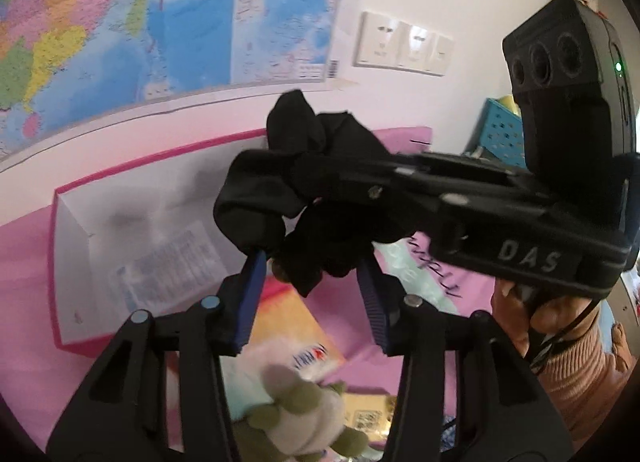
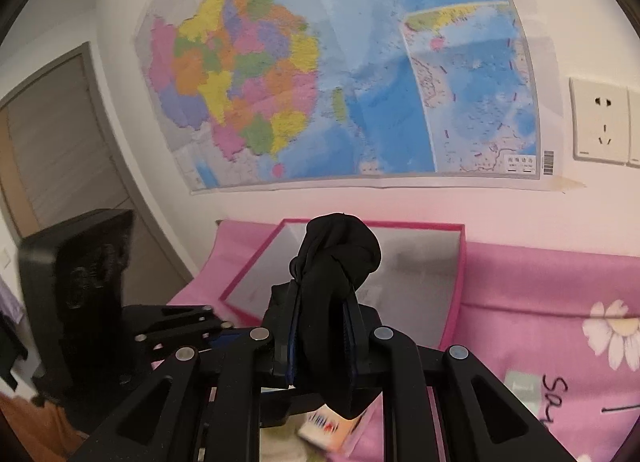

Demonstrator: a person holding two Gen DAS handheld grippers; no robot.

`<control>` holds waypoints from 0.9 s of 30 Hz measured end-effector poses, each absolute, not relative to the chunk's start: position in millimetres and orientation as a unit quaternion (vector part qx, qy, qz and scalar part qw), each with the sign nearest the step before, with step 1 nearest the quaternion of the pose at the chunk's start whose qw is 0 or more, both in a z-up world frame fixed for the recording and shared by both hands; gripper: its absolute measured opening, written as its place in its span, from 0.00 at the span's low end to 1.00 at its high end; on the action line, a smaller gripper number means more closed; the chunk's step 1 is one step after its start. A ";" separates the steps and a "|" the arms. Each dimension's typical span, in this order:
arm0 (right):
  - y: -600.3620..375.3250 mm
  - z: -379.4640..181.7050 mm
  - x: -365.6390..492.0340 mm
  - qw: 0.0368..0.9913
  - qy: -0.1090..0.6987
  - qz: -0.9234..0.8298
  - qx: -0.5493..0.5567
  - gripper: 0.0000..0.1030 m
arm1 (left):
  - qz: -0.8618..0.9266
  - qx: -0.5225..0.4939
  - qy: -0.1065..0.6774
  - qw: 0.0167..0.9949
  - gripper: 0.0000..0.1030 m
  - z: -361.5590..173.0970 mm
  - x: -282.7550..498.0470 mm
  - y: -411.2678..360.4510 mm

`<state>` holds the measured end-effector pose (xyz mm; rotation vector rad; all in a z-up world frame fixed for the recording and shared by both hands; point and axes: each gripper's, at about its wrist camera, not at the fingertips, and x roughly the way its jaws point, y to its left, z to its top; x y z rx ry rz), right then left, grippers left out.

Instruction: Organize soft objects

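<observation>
While the right hand-held gripper (image 2: 320,342) is clamped tight on a bunched black cloth (image 2: 334,262), the left hand-held gripper (image 1: 314,294) stands partly open just below the same cloth (image 1: 296,190). In the right wrist view the cloth fills the narrow gap between the two blue pads, bulges above them in the middle of the frame and hangs out below. In the left wrist view the right gripper comes in from the right edge, held by a hand (image 1: 532,314) in an orange ribbed sleeve (image 1: 580,390), and the cloth dangles from its tip at the centre of the frame. The lower folds of the cloth hang down between the tips of the left gripper's blue pads (image 1: 250,294); whether they press on it I cannot tell, as the pads stand apart with a gap between them.

Behind the cloth, a white box with a pink rim (image 1: 132,222) lies on a pink flowered sheet (image 2: 540,302). At the bottom of the left wrist view sits a blurred plush toy (image 1: 304,418), white with green parts, beside a yellow packet (image 1: 296,338). A coloured map (image 2: 340,74) is taped to the wall above, with wall sockets (image 2: 600,122) at the right edge.
</observation>
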<state>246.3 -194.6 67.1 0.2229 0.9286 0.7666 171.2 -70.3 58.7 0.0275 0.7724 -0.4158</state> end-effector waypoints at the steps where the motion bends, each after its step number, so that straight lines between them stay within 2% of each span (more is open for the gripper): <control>1: -194.4 63.5 250.5 0.816 0.440 0.359 0.107 0.16 | -0.197 0.014 0.376 0.905 0.45 58.5 176.7 -68.8; 8: -185.2 36.3 281.8 0.808 0.461 0.343 0.131 0.17 | -0.171 0.014 0.398 0.901 0.41 50.0 211.3 -69.2; 10: -182.0 27.4 289.3 0.803 0.472 0.339 0.131 0.20 | -0.160 0.013 0.409 0.898 0.41 44.2 220.4 -68.2; 13: -178.3 9.0 298.8 0.794 0.499 0.322 0.128 0.35 | -0.152 0.008 0.421 0.894 0.41 37.4 225.3 -64.7; 16: -174.1 -1.4 298.7 0.805 0.513 0.286 0.080 0.39 | -0.148 0.004 0.426 0.893 0.41 32.9 223.7 -59.8; 19: -179.1 -0.5 295.4 0.817 0.514 0.255 0.052 0.41 | -0.154 -0.001 0.419 0.895 0.41 35.2 216.5 -55.8; 27: -205.1 32.5 264.7 0.825 0.486 0.280 0.076 0.44 | -0.171 -0.014 0.384 0.907 0.43 56.0 178.8 -35.2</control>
